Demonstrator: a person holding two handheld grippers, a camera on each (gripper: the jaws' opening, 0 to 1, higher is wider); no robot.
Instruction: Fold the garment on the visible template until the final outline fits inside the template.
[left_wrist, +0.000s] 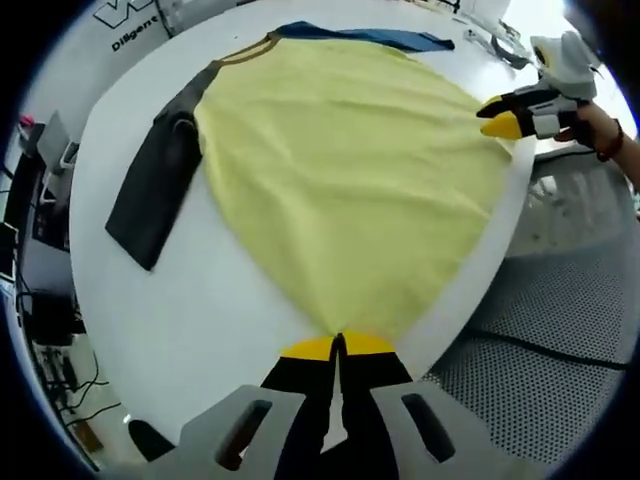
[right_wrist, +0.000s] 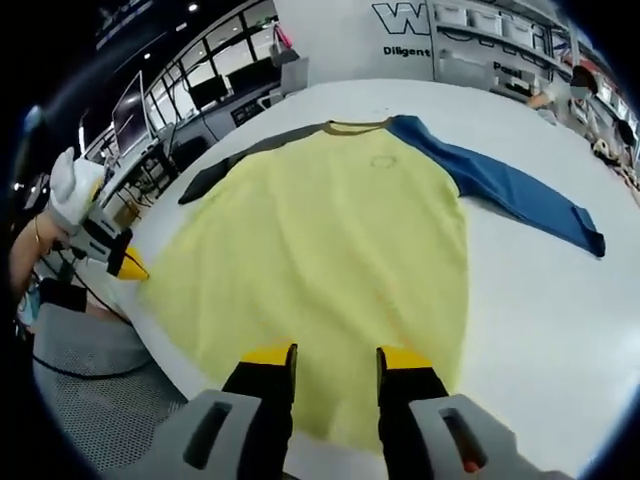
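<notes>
A long-sleeved raglan shirt lies flat on the white desk, yellow body spread toward the near edge, collar at the far side. Its dark grey sleeve runs out on one side and its blue sleeve on the other. No template outline can be made out on the desk.

The left hand-held gripper has its yellow-tipped jaws closed together on one corner of the hem, at the desk's near edge. The right hand-held gripper hovers over the hem near the opposite corner with its jaws parted and nothing between them; whether the tips touch the cloth cannot be told. In each view the other gripper appears at the far end of the hem.

Judged step: taking hold of the hem for the first fold; no fold is made yet. The next move calls for the right jaws to close on the hem, then both corners to be lifted together and carried toward the collar.
</notes>
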